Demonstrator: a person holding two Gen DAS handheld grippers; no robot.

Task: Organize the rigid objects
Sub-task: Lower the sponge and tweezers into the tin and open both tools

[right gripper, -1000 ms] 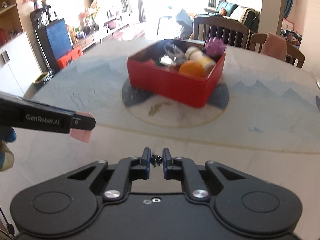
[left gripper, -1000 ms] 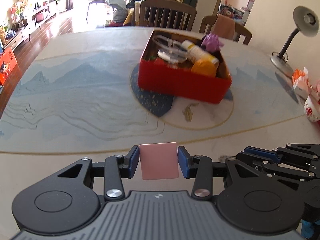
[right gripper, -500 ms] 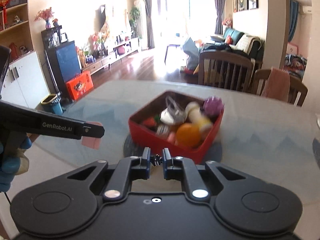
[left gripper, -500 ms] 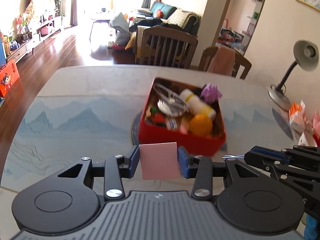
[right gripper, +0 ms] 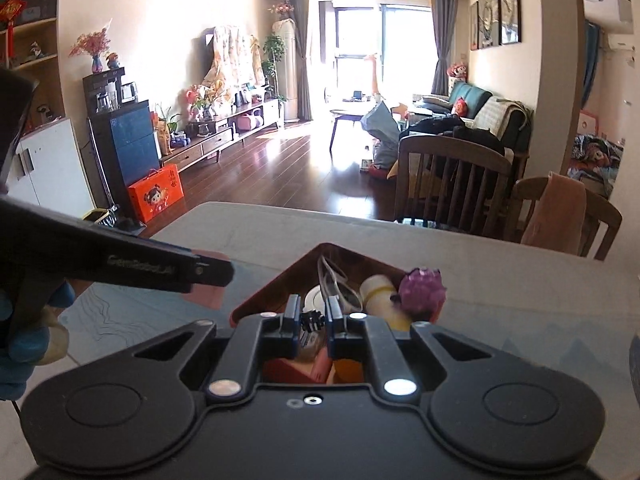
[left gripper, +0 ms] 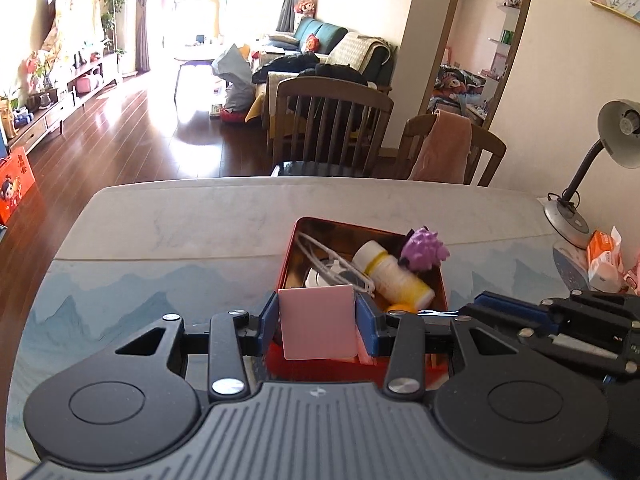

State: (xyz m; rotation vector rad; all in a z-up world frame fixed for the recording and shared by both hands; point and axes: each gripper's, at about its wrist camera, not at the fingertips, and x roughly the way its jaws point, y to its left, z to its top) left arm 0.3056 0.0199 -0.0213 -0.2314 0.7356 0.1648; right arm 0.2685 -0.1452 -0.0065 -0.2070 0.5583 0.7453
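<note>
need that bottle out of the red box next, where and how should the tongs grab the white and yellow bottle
Probably across the white and yellow bottle's yellow-labelled body, coming from above. It lies on its side in the red box, white cap toward the far wall, so the round flanks face up. The purple toy crowds its cap end and white cable lies along one side, so mid-body is the clearest spot.

Home living-dining room: sofa [right gripper: 476, 106], wooden dining chairs [left gripper: 332, 128].
</note>
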